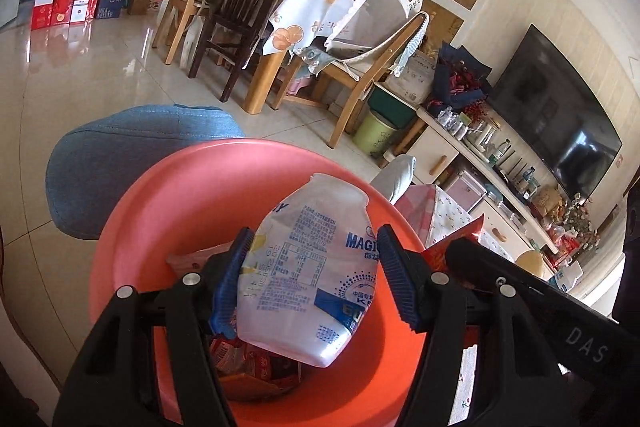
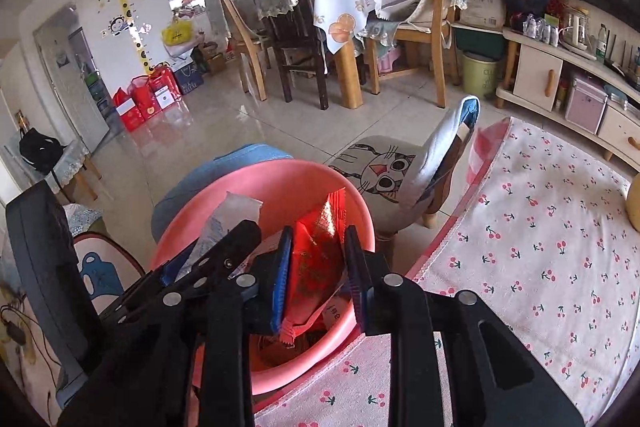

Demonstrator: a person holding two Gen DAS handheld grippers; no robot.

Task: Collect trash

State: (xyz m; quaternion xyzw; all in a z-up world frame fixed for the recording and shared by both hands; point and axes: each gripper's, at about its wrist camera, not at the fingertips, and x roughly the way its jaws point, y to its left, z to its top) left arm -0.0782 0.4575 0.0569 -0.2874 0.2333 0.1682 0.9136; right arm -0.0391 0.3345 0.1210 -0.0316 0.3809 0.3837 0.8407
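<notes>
A squashed white plastic bottle (image 1: 308,267) with blue print sits between the blue pads of my left gripper (image 1: 316,275), which is shut on it above the mouth of an orange-pink bin (image 1: 192,195). My right gripper (image 2: 318,267) is shut on a red snack wrapper (image 2: 316,259), held over the same bin (image 2: 260,187) on the table side. The wrapper's edge (image 1: 460,235) shows at the right of the left wrist view, and the bottle (image 2: 224,223) at the left of the right wrist view. Several wrappers (image 1: 256,367) lie in the bin's bottom.
A table with a cherry-print cloth (image 2: 540,247) lies right of the bin. A cat-print stool (image 2: 384,179) and a blue cushioned stool (image 1: 132,163) stand just behind it. Farther off are dining chairs and a table (image 2: 340,7), a green bucket (image 2: 480,75) and a TV cabinet (image 1: 500,167).
</notes>
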